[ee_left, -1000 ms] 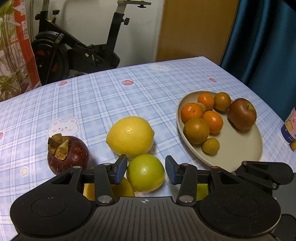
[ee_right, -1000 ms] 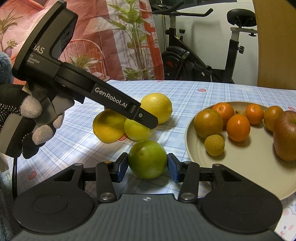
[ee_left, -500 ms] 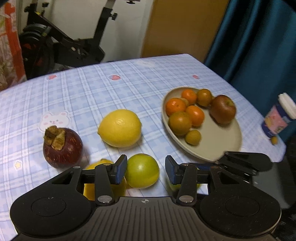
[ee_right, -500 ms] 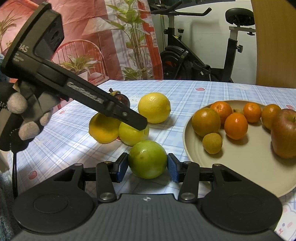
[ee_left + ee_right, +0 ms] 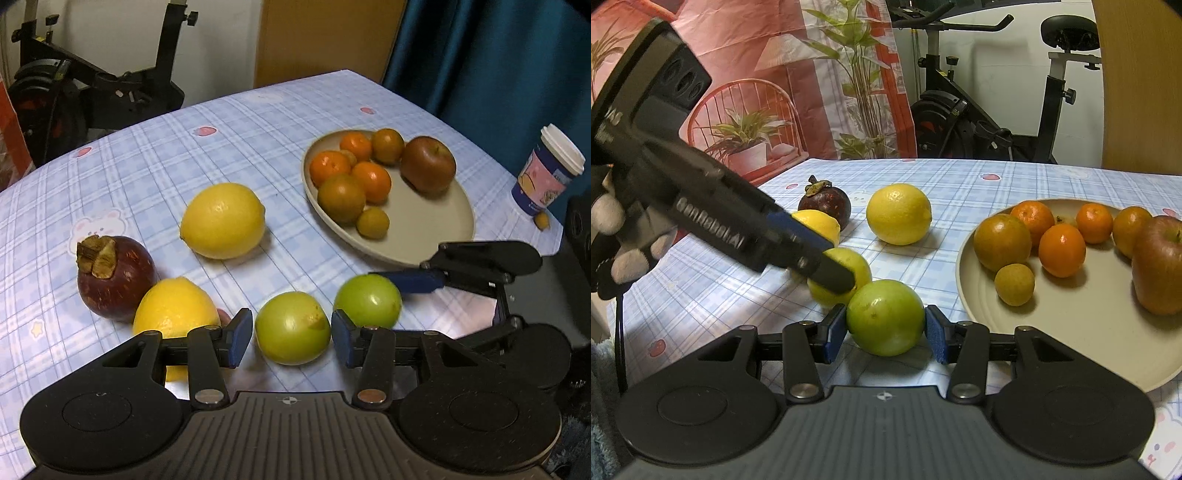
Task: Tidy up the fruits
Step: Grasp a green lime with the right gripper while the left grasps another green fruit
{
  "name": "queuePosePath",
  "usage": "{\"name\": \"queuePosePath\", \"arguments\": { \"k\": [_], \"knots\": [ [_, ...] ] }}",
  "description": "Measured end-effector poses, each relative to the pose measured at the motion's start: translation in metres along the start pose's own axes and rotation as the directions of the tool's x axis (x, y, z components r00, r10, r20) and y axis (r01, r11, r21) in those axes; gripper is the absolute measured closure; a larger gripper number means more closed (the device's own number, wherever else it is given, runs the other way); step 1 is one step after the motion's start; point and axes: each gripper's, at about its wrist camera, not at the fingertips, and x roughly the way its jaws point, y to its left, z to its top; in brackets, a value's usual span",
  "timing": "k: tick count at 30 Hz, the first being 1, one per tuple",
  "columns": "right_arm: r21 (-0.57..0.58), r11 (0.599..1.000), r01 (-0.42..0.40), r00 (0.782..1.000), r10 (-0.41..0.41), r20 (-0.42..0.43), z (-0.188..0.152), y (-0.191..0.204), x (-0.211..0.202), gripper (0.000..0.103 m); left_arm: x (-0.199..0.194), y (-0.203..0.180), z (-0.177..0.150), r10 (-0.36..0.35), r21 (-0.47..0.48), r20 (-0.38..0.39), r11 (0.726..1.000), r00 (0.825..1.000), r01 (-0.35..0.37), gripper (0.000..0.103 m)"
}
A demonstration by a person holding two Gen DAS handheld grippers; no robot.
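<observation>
Two green fruits are in play. The right gripper (image 5: 885,332) has its blue pads on either side of one green fruit (image 5: 885,317), touching or nearly so, so I'd call it held, low over the desk (image 5: 960,192) or resting on it, can't tell which. The other green fruit (image 5: 292,328), with a small brown blemish on its skin, sits on the desk between the left gripper's (image 5: 291,338) pads, with slim gaps both sides, so those jaws are parted and not gripping yet.

The relation that matters: the plate (image 5: 1071,332) lies to the right of the held fruit and a bit ahead, so the right gripper is the nearer one for the drop. Both fruits are round, so there's no long axis to line up.

Textures: green ones smooth and glossy, so they'll probably roll if set down carelessly. Two lemons, one big (image 5: 222,220) and one nearer (image 5: 176,314), have dimpled skin. The mangosteen (image 5: 115,273) is dark purple with a dry calyx. The plate is matte beige and shallow, already holding oranges (image 5: 371,181) and an apple (image 5: 428,169).
</observation>
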Motion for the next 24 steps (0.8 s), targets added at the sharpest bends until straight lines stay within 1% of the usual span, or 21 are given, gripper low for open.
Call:
{"name": "queuePosePath", "arguments": {
  "k": [5,15,20,24],
  "knots": [
    [-0.005,1.000,0.003,1.000,-0.003,0.000,0.000,0.000,-0.001,0.055,0.005,-0.002,-0.008,0.019,-0.012,-0.002,1.000,1.000,-0.019,0.053],
    [-0.008,1.000,0.001,1.000,-0.001,0.002,-0.001,0.000,-0.003,0.055,0.002,-0.009,-0.018,0.059,-0.041,0.035,0.998,0.998,-0.057,0.054],
    [-0.010,1.000,0.002,1.000,-0.002,0.003,-0.001,0.000,-0.004,0.055,-0.001,-0.009,-0.022,0.061,-0.069,0.048,0.996,0.997,-0.058,0.054],
    [0.002,1.000,0.007,1.000,-0.007,0.013,-0.001,0.000,-0.008,0.055,-0.009,-0.011,-0.020,0.055,-0.080,0.076,0.996,0.996,-0.049,0.054]
  ]
}}
